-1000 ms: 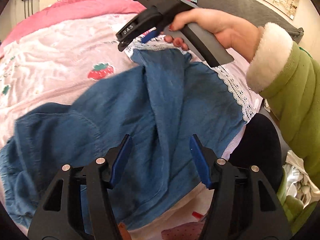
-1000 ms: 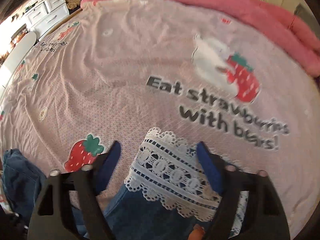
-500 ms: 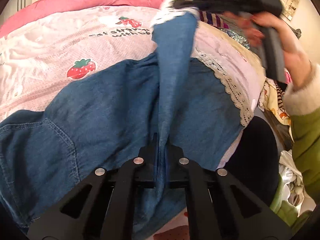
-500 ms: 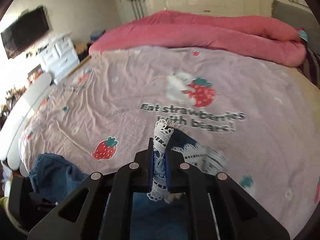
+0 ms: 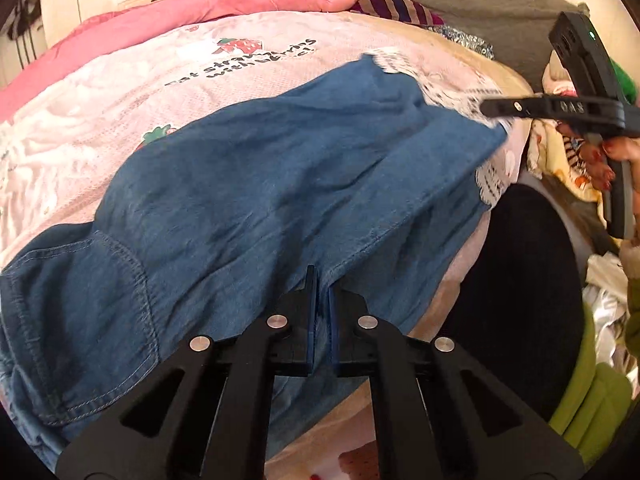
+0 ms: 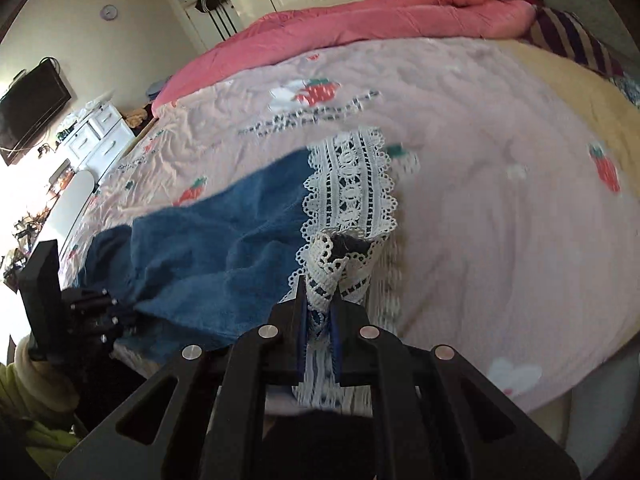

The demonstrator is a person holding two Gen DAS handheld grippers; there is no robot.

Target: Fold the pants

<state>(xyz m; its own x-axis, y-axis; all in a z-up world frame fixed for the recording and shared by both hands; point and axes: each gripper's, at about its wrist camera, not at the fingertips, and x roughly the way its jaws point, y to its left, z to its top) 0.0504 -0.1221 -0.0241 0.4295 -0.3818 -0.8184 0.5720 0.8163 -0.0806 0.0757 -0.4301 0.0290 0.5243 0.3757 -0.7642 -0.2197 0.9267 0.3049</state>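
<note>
Blue denim pants (image 5: 280, 184) with white lace hems (image 6: 352, 184) lie across a pink strawberry-print bedsheet (image 5: 120, 92). My left gripper (image 5: 320, 280) is shut on a fold of denim along the near seam. My right gripper (image 6: 320, 296) is shut on the lace hem of a leg; in the left wrist view it (image 5: 492, 108) holds that hem at the far right, near the bed's edge. The denim (image 6: 224, 248) stretches between the two grippers. The left gripper also shows at the lower left of the right wrist view (image 6: 104, 316).
A rolled pink duvet (image 6: 360, 12) lies along the far side of the bed. A striped cloth (image 6: 568, 36) sits at the far right. White drawers (image 6: 100, 136) and a wall TV (image 6: 32, 104) stand to the left. A black stool or seat (image 5: 528, 272) is beside the bed.
Both grippers closed on the pants a second ago. Since then the right gripper has carried the lace hem rightward and down, spreading the leg out flatter over the bed.
</note>
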